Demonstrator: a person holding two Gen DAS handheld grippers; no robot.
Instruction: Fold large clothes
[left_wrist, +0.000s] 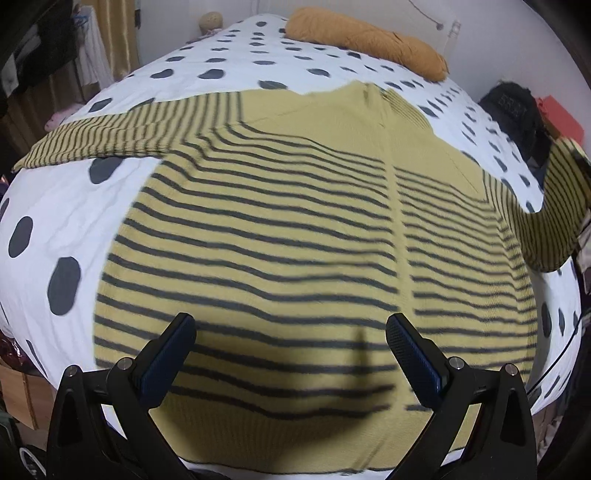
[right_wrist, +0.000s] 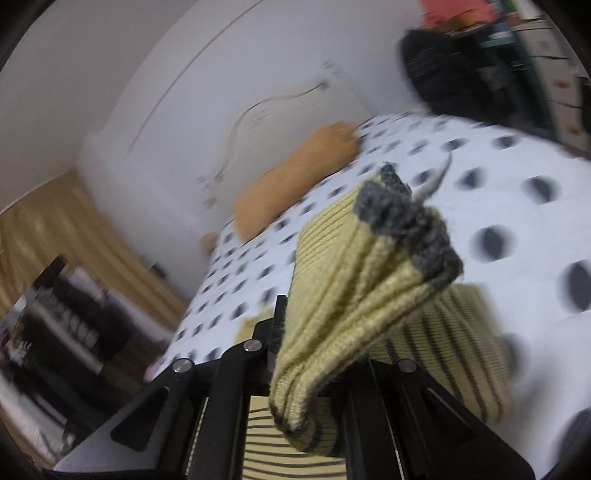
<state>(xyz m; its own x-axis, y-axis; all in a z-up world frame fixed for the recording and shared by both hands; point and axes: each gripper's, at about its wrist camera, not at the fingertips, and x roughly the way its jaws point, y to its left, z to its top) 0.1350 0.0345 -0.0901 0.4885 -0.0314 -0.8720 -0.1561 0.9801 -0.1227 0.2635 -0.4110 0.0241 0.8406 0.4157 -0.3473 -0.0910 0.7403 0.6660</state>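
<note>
Right sleeve lifted for the first fold, left gripper waiting above the hem.

In the left wrist view, the striped sweater (left_wrist: 295, 229) lies flat on the dotted bed cover (left_wrist: 48, 206), its neck toward 12 o'clock and its hem at 6 o'clock; the left gripper (left_wrist: 291, 328) hovers over the hem with its fingers wide apart and nothing between them, while the raised sleeve (left_wrist: 550, 214) stands up at 3 o'clock and an orange pillow (left_wrist: 365, 40) rests at 1 o'clock. In the right wrist view, which is blurred, the right gripper (right_wrist: 317, 354) is clamped on the bunched sleeve cuff (right_wrist: 369, 280), held above the cover. I judge the sleeve fold is starting; the next move needs carrying the cuff toward 9 o'clock across the chest and laying it flat, without dragging the body.
</note>
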